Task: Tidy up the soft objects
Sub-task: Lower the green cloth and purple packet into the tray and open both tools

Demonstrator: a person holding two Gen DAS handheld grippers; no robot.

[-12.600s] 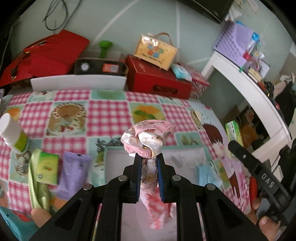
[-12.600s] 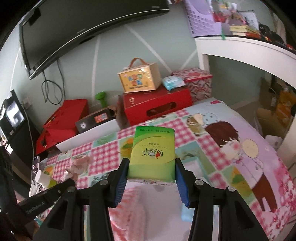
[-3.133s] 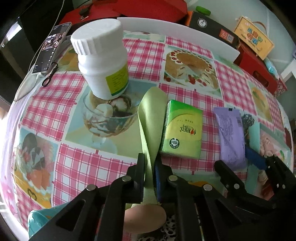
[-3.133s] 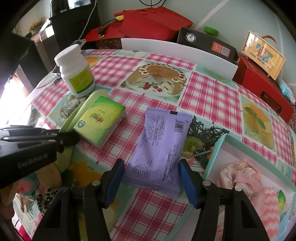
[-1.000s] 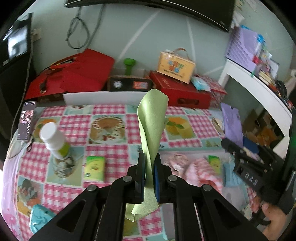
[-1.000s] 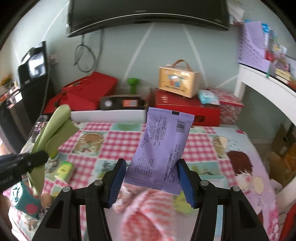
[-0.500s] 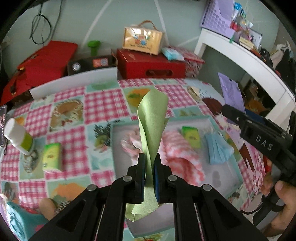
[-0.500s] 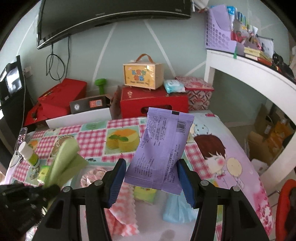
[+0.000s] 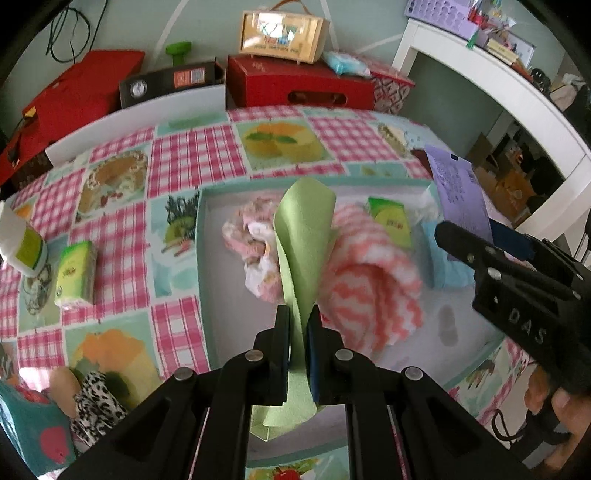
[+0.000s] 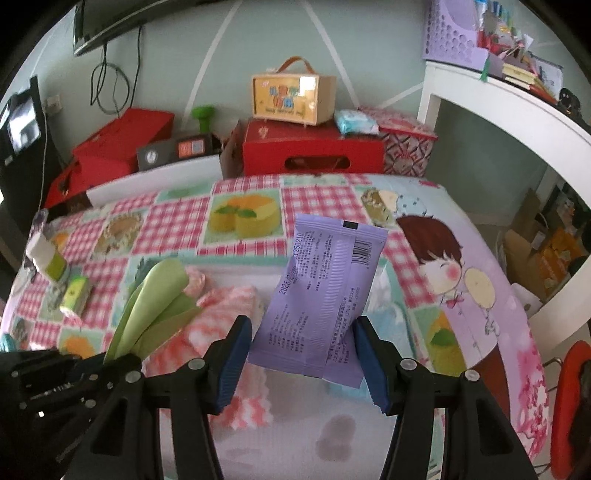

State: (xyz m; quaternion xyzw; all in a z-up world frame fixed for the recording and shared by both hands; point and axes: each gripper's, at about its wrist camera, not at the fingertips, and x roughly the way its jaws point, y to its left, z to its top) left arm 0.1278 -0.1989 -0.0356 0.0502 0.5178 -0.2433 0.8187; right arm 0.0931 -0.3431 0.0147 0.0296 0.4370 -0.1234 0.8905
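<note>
My left gripper point(image 9: 298, 325) is shut on a light green cloth point(image 9: 303, 236) and holds it above the teal-rimmed tray point(image 9: 201, 258). My right gripper point(image 10: 303, 354) is shut on a purple soft packet point(image 10: 321, 299), also over the tray; the packet shows at the right in the left wrist view point(image 9: 460, 192). In the tray lie a pink-and-white striped towel point(image 9: 369, 291), a pink frilly cloth point(image 9: 251, 240), a green tissue pack point(image 9: 389, 221) and a blue item point(image 9: 443, 262). The green cloth also shows in the right wrist view point(image 10: 151, 302).
On the checked tablecloth left of the tray lie a second green tissue pack point(image 9: 74, 273) and a white bottle point(image 9: 22, 240). Red boxes point(image 9: 299, 86), a yellow case point(image 9: 284, 31) and a white shelf point(image 9: 498, 85) stand behind the table.
Both grippers have come lower and closer over the tray, each still holding its item. The tray and its contents look larger now.
</note>
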